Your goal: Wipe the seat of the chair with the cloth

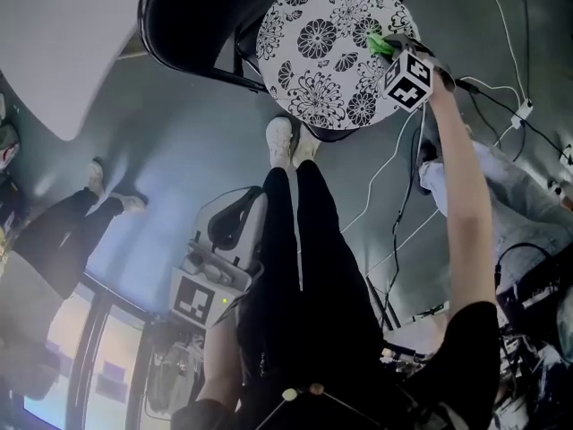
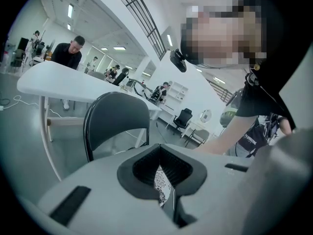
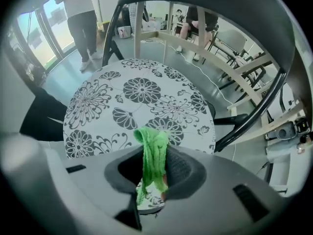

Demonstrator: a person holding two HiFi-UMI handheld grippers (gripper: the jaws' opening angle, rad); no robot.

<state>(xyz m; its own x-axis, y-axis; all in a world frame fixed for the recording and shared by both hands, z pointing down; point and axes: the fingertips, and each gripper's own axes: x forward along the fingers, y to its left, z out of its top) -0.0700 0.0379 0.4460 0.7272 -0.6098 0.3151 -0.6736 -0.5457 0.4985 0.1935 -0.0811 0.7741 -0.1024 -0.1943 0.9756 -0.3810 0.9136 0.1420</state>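
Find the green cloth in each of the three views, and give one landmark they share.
Head view: the crumpled green cloth sits upper right, at the right rim of the round black-and-white floral seat.
Left gripper view: not in it.
Right gripper view: lower centre, clamped in the right gripper.
Shared landmark: the floral seat, a sliver in the left gripper view, wide in the right.

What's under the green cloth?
The chair's flowery seat lies under the green cloth, which the right gripper pinches. The patch of seat right beneath the cloth and jaws is covered, so I can't tell if they touch.
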